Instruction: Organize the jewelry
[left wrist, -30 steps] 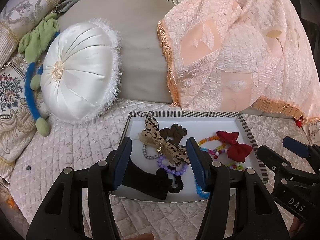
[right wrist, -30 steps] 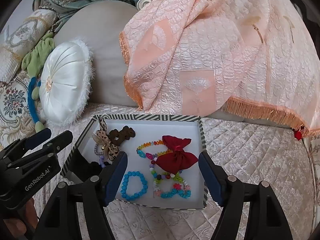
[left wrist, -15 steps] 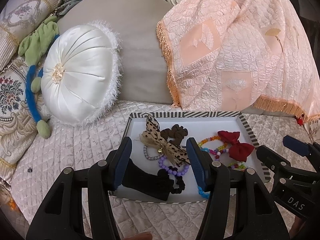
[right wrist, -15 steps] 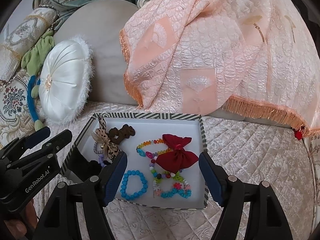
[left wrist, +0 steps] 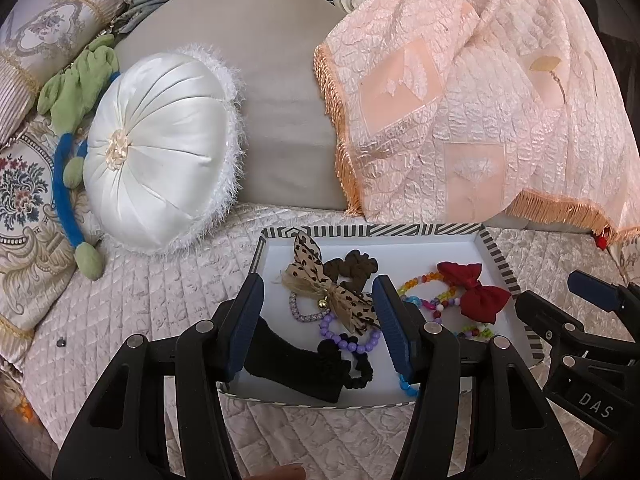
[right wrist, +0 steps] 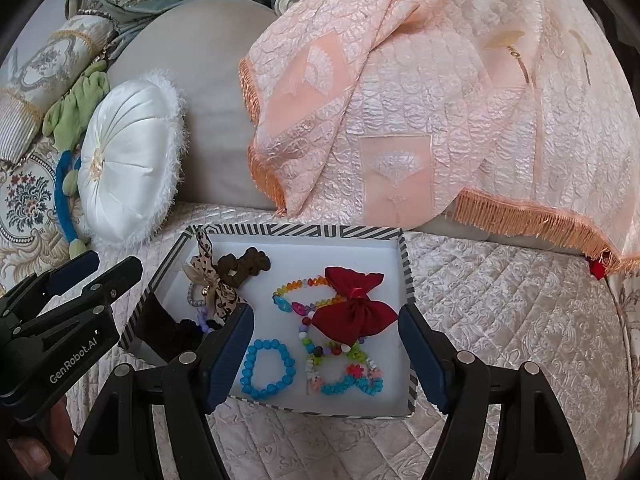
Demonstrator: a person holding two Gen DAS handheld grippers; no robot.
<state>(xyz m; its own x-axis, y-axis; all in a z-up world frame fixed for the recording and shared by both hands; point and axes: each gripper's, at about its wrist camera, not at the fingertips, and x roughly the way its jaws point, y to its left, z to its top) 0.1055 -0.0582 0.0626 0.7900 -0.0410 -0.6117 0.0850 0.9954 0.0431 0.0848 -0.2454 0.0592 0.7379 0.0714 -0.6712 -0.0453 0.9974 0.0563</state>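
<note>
A striped-rim white tray lies on the quilted bed and holds the jewelry. In it are a leopard-print bow, a brown scrunchie, a black scrunchie, a purple bead bracelet, a red bow, rainbow bead bracelets and a blue bead bracelet. My left gripper is open and empty over the tray's left half. My right gripper is open and empty over the right half.
A white round cushion leans at the back left beside a green and blue plush toy. A pink fringed blanket drapes over a grey headboard behind the tray. Quilted bed surface extends to the right.
Both grippers have drifted very slightly; the scene sits a little lower in view. Nothing was taken hold of or moved in the tray.
</note>
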